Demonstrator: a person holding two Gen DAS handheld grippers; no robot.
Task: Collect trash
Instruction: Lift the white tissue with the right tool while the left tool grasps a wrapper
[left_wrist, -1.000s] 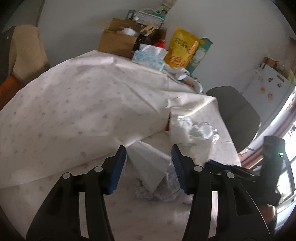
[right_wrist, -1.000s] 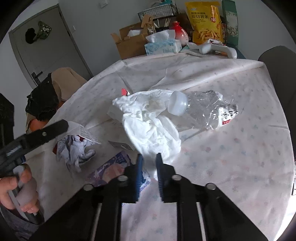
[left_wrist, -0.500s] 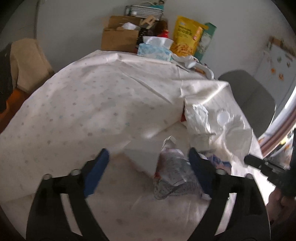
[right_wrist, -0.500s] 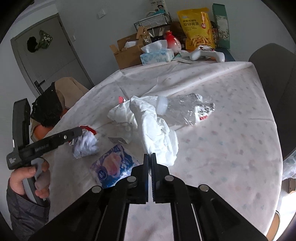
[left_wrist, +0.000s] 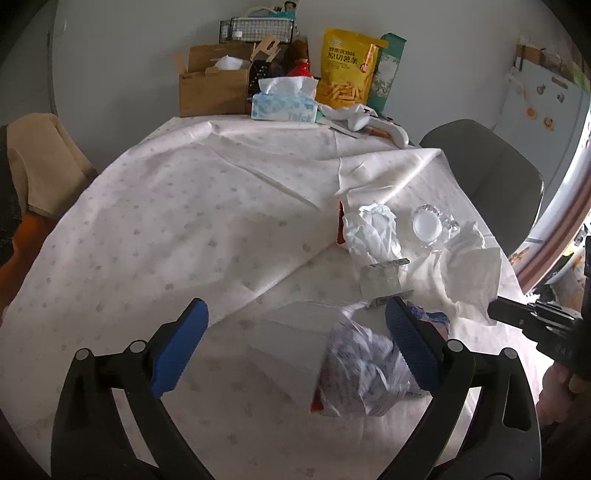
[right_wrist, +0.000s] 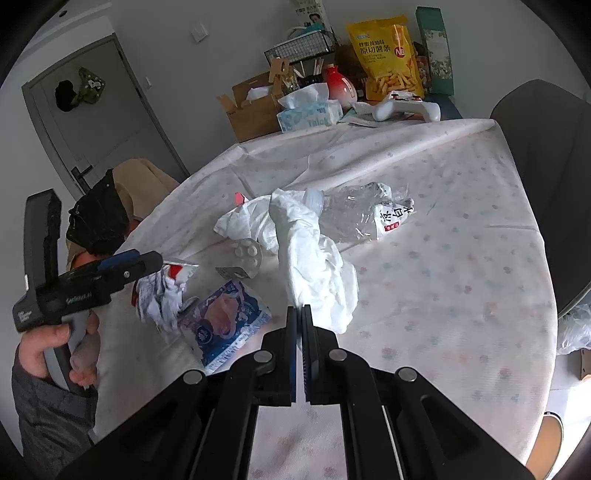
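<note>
Cardboard is forming an open box (left_wrist: 212, 86) far beyond both claws, with something white lying inside; a tissue box (left_wrist: 284, 105) is sitting beside it. Left claw (left_wrist: 295, 347) is opening wide around a crumpled wrapper (left_wrist: 364, 371), not touching it. Right claw (right_wrist: 300, 312) is pinching a white tissue (right_wrist: 317, 266), a crushed bottle (right_wrist: 364, 214) lying just beyond. Dotted cloth is covering the counter (left_wrist: 177, 229).
</note>
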